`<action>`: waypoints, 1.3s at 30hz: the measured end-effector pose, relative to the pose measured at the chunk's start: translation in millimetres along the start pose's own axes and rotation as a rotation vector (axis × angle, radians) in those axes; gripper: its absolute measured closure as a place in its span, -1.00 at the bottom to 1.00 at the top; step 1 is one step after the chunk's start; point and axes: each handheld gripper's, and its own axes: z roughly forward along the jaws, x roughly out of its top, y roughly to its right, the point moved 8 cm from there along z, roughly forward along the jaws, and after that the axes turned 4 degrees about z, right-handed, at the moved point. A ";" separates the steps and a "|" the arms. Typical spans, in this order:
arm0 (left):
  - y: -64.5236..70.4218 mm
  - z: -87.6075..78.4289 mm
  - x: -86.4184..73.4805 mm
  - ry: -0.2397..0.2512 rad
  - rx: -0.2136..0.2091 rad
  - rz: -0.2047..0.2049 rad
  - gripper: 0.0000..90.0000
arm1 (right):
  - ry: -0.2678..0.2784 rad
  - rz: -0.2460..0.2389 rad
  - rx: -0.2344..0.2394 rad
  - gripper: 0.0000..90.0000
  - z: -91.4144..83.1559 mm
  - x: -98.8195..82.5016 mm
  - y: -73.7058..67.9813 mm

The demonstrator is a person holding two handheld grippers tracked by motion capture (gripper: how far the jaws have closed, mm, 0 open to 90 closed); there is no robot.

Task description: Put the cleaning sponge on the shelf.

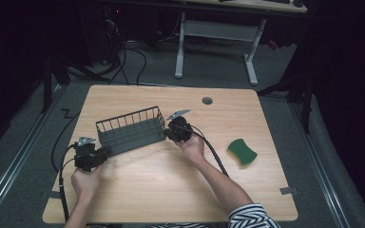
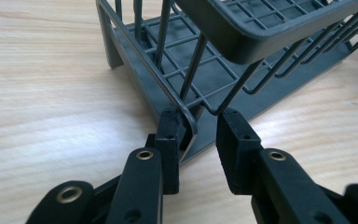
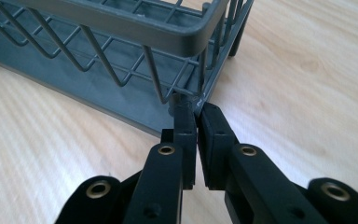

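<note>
On the wooden surface (image 1: 171,190), grey wire basket (image 1: 130,129) left of centre. Left tool (image 2: 198,128) parted around basket's near-left corner wire, not clamped. Right tool (image 3: 198,114) clenched on basket's right-end base edge. Green sponge (image 1: 242,152) well right of basket.

No readable text or labels anywhere.

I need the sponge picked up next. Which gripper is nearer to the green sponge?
Right. The right gripper is at the basket's right end, toward the green sponge; the left gripper is at its far left end.
</note>
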 end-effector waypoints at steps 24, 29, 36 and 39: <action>64.1 -8.2 -20.3 -0.032 -0.115 0.091 0.60 | 0.000 0.050 -0.014 0.91 -62.9 -66.6 3.0; 72.9 -6.7 -20.6 -0.037 -0.126 0.108 0.60 | -0.005 0.055 -0.031 0.91 -71.0 -73.9 7.0; 76.3 -6.3 -25.9 -0.039 -0.139 0.110 0.15 | 0.005 0.101 0.012 0.52 -81.3 -78.5 9.9; 71.6 -9.8 -28.1 -0.025 -0.147 0.097 -0.03 | 0.009 0.108 0.017 0.36 -88.5 -77.8 9.6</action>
